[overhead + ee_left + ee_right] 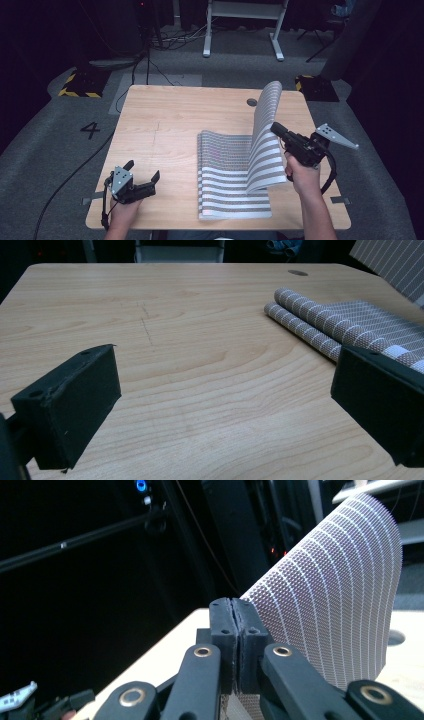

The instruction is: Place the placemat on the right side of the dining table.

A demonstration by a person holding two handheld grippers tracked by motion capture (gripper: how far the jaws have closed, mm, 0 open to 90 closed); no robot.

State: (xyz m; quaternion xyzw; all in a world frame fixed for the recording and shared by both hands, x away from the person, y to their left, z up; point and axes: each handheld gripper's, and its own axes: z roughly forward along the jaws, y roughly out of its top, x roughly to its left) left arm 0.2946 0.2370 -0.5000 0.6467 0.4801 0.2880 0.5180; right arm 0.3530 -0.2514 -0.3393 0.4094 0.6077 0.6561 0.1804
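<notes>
A grey-and-white striped woven placemat (227, 172) lies on the right half of the wooden table (165, 120). Its right part curls up off the table and stands tall (267, 112). My right gripper (276, 129) is shut on the edge of this raised part; in the right gripper view the jaws (232, 611) meet with the placemat (340, 590) pinched between them. My left gripper (144, 170) rests near the table's front left corner, open and holding nothing. In the left gripper view the left gripper (225, 390) faces bare wood, with the placemat's folded left edge (320, 322) ahead to the right.
A round cable hole (252, 102) sits in the table top behind the placemat. Beyond the table are a white desk frame (245, 15), floor cables (165, 40) and yellow-black striped bases (80, 84). A "4" (90, 130) marks the carpet at left.
</notes>
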